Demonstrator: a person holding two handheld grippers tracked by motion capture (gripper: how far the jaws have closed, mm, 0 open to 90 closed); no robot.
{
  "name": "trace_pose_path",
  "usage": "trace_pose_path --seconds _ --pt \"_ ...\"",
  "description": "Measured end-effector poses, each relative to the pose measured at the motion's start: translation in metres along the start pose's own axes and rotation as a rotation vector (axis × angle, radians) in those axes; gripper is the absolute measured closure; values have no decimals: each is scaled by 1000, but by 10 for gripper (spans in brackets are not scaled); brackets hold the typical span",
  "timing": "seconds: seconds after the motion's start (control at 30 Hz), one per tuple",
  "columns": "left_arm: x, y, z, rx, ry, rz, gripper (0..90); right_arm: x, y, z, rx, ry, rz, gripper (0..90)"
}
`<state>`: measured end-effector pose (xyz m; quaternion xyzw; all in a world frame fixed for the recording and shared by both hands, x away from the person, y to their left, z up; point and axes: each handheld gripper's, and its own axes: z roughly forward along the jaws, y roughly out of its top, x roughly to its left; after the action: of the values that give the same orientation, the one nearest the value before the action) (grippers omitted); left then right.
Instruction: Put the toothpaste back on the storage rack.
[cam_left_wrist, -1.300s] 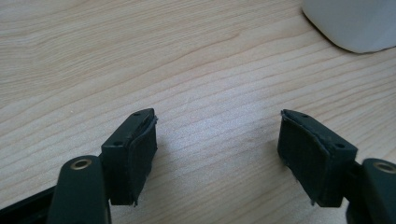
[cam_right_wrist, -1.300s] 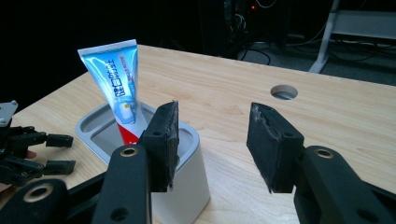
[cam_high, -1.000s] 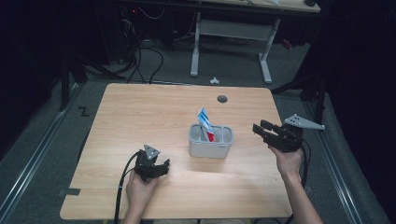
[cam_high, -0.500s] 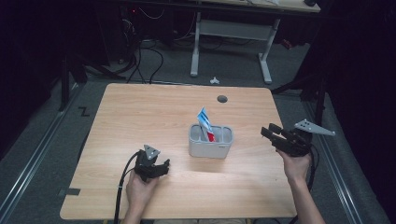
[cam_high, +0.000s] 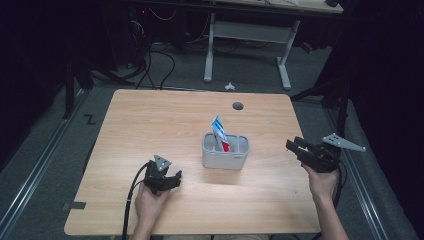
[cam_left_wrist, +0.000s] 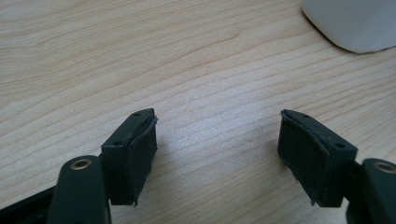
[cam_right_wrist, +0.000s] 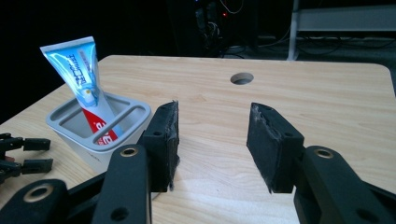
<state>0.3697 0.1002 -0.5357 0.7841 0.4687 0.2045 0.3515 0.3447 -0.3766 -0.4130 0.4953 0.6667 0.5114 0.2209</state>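
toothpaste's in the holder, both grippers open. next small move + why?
Probably rest: ease the right gripper down and clear of the table. The toothpaste tube already stands leaning in the grey holder, nothing grips it, and both sets of jaws are open and empty. The left gripper rests on the wood, off to the holder's left.

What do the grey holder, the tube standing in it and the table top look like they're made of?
The grey rectangular holder looks like matte moulded plastic, judging by its smooth rounded rims and dividers. The blue, white and red toothpaste tube seems to be glossy flexible plastic or laminate, with a flat crimped top end. The light wooden table top shows printed-looking grain, so it is probably laminate over board.
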Motion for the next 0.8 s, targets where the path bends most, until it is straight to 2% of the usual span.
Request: trace_pose_path --seconds 0.43,0.8 --pt "0 0 0 0 0 0 288 -10 -16 -8 6 -19 30 538" --pt "0 0 0 0 0 0 288 -13 -30 -7 20 -28 49 538"
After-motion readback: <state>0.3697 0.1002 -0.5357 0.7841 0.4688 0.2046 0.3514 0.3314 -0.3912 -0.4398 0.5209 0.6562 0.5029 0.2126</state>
